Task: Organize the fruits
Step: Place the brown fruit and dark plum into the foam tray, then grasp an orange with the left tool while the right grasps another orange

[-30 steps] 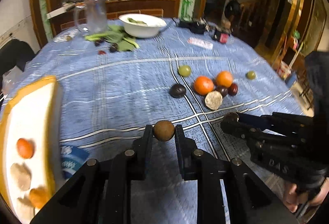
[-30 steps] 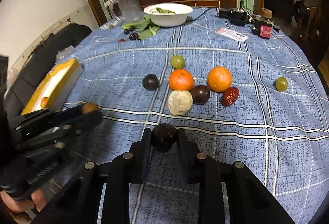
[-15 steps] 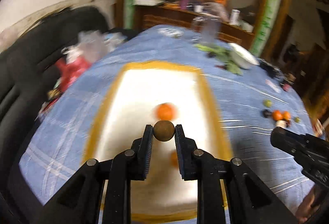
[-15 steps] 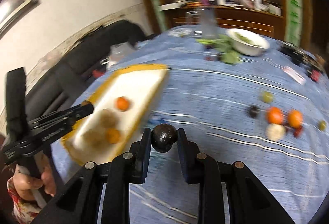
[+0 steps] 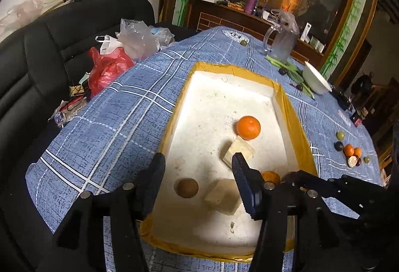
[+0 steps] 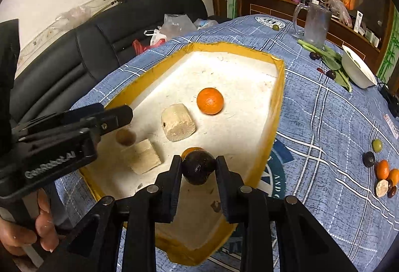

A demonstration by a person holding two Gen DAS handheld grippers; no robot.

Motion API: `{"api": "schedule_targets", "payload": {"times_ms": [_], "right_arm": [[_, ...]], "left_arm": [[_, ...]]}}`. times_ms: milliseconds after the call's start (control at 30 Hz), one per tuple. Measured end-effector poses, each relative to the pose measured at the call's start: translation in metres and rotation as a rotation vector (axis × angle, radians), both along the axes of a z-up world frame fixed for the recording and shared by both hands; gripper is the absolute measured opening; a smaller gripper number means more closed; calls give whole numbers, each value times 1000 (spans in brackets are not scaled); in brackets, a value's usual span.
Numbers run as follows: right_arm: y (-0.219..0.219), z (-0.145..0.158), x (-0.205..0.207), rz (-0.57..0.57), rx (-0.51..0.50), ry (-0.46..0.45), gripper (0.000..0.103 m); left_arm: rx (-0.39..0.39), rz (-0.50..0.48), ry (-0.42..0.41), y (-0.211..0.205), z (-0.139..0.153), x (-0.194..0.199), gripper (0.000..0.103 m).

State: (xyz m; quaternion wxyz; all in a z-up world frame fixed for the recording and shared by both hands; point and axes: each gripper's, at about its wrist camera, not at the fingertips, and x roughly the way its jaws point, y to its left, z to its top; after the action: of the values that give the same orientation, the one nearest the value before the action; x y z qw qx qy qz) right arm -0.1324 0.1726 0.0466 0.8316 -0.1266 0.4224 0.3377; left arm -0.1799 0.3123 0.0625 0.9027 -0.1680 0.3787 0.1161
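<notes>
Brown fruit [image 5: 187, 187] dropped into tray [image 5: 289, 107] w/ orange [image 5: 248, 127].

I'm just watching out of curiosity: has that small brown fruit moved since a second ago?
Yes. The brown fruit was carried from over the blue tablecloth and now lies in the yellow-rimmed tray, free of the opened left gripper.

A round brown fruit [image 5: 187, 187] lies in the white, yellow-rimmed foam tray [image 5: 219, 97]; a dark round fruit [image 6: 198, 167] sits between black jaws above it.
</notes>
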Motion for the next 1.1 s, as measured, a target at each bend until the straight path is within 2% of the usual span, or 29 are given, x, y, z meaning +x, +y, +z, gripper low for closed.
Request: {"api": "schedule_targets", "payload": {"times_ms": [33,100,267,400,533,600,767,933,1100], "right_arm": [[-1,1,0,-2,9,2,45],[-4,6,-1,-14,26,-7,57],[-19,22,-7,-48,56,-45,59],[-44,34,-18,-92,83,-85,72],[-86,47,-24,-148,111,-117,72],[-110,54,-23,-191,120,-131,72],[-194,69,-11,-351,156,-141,76],[-266,81,5,-490,167,-165,76],[-331,82,29,-612,188,-164,77]], "left_arm": [[-3,1,-3,1,1,0,56],[-11,0,-17,0,4,-3,60],[-11,-13,-42,-8,16,-8,67],[14,-43,-74,-27,34,-15,72],[49,-96,-126,-51,60,-24,75],[43,-127,-159,-62,73,-27,83],[15,-231,-202,-98,98,-18,83],[26,-297,-194,-129,105,4,84],[-19,-324,-150,-151,95,44,84]]}}
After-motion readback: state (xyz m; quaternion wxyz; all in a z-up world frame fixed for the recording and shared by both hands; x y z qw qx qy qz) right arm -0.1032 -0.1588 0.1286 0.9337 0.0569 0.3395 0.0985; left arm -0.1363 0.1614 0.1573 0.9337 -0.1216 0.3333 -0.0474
